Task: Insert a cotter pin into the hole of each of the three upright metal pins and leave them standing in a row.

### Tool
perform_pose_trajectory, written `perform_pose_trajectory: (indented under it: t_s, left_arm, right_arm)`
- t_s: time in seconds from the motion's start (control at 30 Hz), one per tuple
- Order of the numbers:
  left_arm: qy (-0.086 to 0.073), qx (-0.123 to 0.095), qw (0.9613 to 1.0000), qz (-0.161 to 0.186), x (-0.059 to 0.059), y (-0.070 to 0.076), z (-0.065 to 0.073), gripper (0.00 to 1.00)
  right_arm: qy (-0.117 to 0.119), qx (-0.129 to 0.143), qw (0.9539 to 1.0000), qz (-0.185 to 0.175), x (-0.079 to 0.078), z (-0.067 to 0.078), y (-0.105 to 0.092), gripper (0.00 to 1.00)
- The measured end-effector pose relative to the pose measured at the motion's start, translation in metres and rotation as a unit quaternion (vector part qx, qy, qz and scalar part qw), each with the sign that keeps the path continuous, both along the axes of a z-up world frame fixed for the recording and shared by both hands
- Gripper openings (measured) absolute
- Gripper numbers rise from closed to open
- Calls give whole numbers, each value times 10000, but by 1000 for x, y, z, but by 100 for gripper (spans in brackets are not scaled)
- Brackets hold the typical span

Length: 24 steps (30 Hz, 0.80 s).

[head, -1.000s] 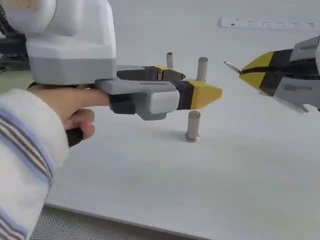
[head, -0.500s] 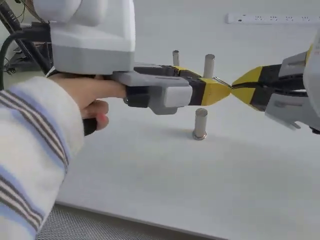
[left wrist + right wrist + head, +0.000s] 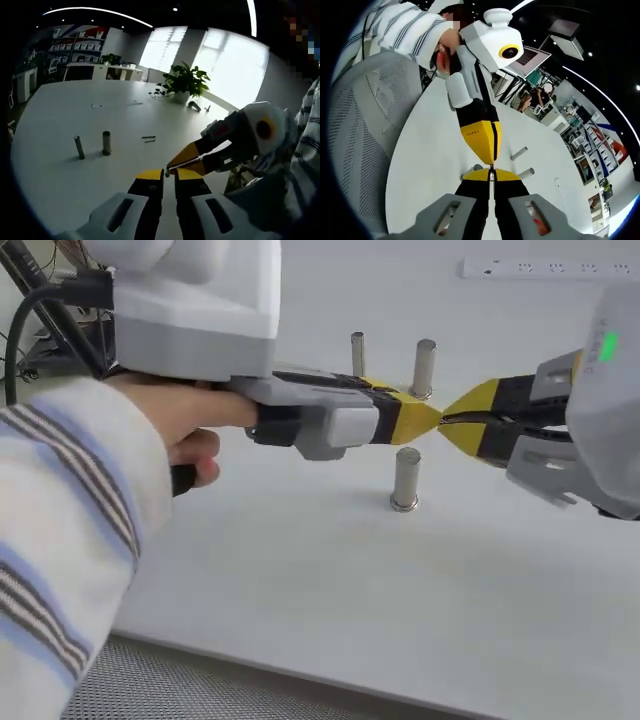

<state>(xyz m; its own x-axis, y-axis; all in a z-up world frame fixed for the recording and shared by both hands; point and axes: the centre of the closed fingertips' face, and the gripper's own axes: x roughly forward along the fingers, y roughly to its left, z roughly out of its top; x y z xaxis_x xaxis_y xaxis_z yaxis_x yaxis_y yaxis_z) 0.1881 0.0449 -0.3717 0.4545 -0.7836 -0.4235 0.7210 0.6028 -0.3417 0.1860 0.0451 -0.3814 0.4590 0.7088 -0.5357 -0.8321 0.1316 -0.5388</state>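
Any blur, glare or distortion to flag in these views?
Head view: even light, soft shadows; left gripper and sleeve slightly soft. Left gripper view: windows blown out, fisheye bend. Right gripper view: heavy fisheye; cotter pin barely resolved.

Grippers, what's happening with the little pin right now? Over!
Right gripper shut on cotter pin. Left gripper tip to tip with it, grip unclear. Three metal pins upright on table, untouched. Nothing between tips and pins.
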Motion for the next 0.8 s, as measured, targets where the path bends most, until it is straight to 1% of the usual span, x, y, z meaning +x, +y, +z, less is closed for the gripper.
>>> perform_pose_trajectory:
  t_s: [0.07, 0.2, 0.23, 0.3, 0.47, 0.57, 0.63, 0.8]
  left_arm:
    - [11, 31, 10000, -20, 0, 0, -2, 4]
    - [25, 91, 9999, -55, -3, -2, -5, 0]
    - [-7, 133, 9999, -54, -4, -1, -5, 0]
    - [23, 132, 9999, -70, -5, 0, -6, 0]
    - [43, 158, 9999, -38, -7, 1, -8, 0]
    - [55, 124, 9999, -8, -8, 2, -7, 0]
    - [116, 106, 9999, 20, -9, 2, -8, 0]
    - [189, 99, 9998, 49, -12, 1, -10, 0]
  right_arm:
    - [-13, -2, 10000, 2, 0, 0, 1, 0]
    - [-32, -28, 10000, 26, -2, -1, 2, 0]
    - [-29, -19, 10000, 23, -2, -1, 2, 0]
    - [-21, -29, 10000, 28, -2, -2, 3, 0]
    - [-5, -53, 10000, 82, -5, -5, 5, 0]
    - [-3, -55, 9999, 92, -6, -5, 6, 0]
    - [-2, -61, 9999, 104, -6, -6, 7, 0]
    - [31, -55, 9999, 87, -7, -7, 7, 0]
